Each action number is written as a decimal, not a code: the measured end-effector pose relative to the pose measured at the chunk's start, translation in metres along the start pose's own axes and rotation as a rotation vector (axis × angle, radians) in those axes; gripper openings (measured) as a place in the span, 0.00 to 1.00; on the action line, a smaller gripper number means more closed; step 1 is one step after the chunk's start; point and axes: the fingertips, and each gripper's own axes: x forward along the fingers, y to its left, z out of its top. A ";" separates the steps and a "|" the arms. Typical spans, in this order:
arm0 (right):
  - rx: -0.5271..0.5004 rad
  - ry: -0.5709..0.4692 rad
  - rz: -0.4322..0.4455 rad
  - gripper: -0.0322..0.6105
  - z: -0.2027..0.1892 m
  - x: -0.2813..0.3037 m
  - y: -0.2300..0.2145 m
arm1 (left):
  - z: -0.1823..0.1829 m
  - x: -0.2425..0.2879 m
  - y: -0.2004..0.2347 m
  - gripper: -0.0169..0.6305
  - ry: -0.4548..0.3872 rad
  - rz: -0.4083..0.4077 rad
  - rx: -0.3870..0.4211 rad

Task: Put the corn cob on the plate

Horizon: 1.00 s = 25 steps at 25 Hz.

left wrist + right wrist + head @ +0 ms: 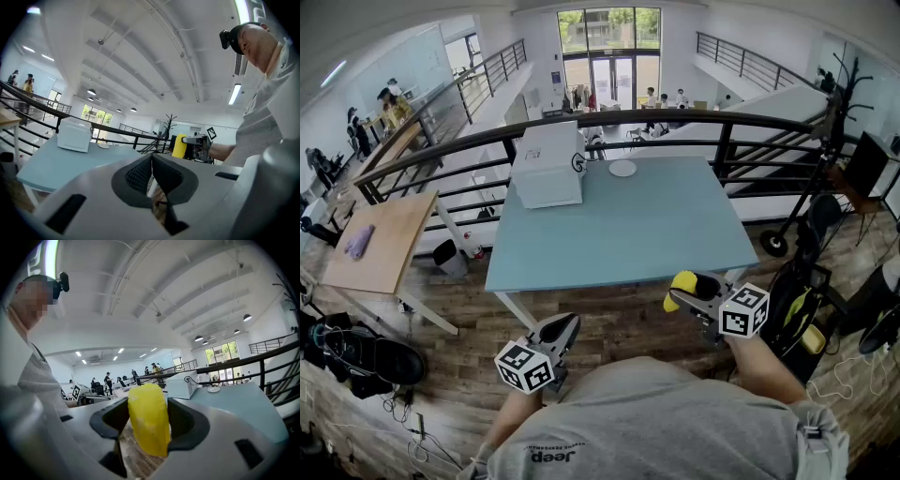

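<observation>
1. Corn cob (682,286), head view: yellow, it sits clamped in the right gripper (694,292), which hovers just short of the near edge of the blue table (619,234). The plate (622,168), small and white, lies far ahead of that gripper at the table's far edge, near a white box (547,164). The left gripper (558,333) hangs off to the left, also short of the table. The grey shirt (656,422) bears the word "Jeep", seen upside down.
2. Left gripper view: its jaws are pressed together with nothing between them. Off to its right, the right gripper carries the cob upright. The plate lies ahead across the table, next to the box.
3. Right gripper view: both pads press on the cob's sides. The cob stands nearly upright and pokes above the jaws. The plate lies ahead and to the right, well apart from the cob.
</observation>
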 end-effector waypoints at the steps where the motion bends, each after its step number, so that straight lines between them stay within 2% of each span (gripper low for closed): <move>1: 0.000 0.002 0.001 0.45 0.000 0.000 0.000 | 0.000 0.000 0.000 0.06 0.000 0.000 -0.003; 14: 0.006 0.023 0.031 0.45 -0.007 0.015 0.000 | -0.009 0.001 0.008 0.06 0.022 0.022 -0.029; 25: 0.025 0.008 0.021 0.45 -0.006 0.006 -0.027 | -0.003 0.034 0.003 0.06 0.038 0.000 -0.008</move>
